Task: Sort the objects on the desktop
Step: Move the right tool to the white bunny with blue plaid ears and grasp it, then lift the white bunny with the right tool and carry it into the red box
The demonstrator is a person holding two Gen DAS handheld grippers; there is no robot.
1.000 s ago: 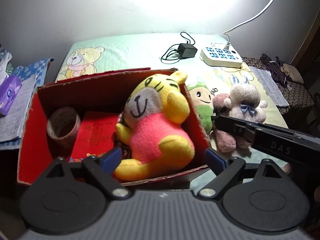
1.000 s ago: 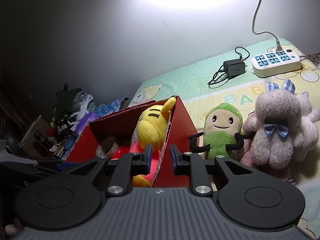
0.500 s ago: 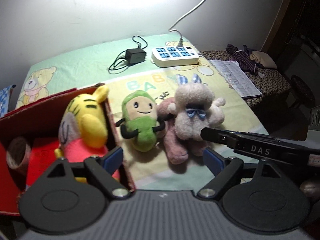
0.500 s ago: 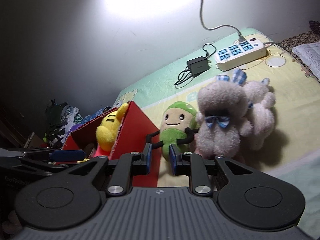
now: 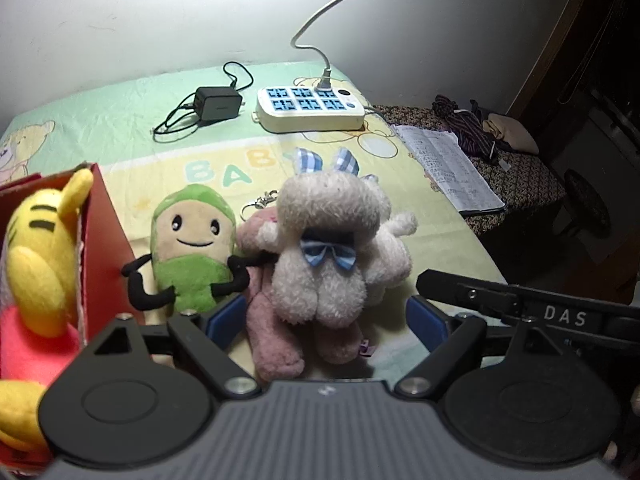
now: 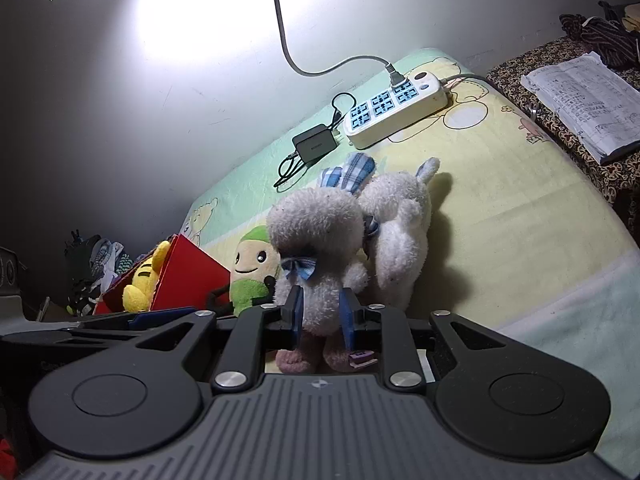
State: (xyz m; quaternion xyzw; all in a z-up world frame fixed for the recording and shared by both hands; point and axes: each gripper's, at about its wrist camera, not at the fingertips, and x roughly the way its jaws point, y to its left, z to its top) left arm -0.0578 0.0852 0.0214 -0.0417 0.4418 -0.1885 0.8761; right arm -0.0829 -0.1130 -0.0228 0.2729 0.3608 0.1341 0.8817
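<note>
A white bunny plush (image 5: 324, 248) with a blue bow sits on the sheet, leaning on a pink plush (image 5: 272, 336). To its left sits a green smiling plush (image 5: 192, 248). My left gripper (image 5: 326, 320) is open, its blue pads on either side of the bunny's and pink plush's lower parts without pressing. My right gripper (image 6: 322, 318) has its jaws only a little apart, with the bunny (image 6: 316, 240) just beyond the tips. Its finger (image 5: 500, 300) ends just right of the bunny. A yellow tiger plush (image 5: 36, 248) sits in the red box (image 5: 104, 256).
A white power strip (image 5: 310, 108) and a black charger (image 5: 216, 104) with its cable lie near the wall. A second white plush (image 6: 400, 232) leans behind the bunny. An open notebook (image 5: 452, 172) and clothes lie on a patterned stand to the right.
Both views have swung right, from the red box with the tiger to the plush toys on the sheet. The left jaws narrowed a little. The right gripper has come close to the bunny.
</note>
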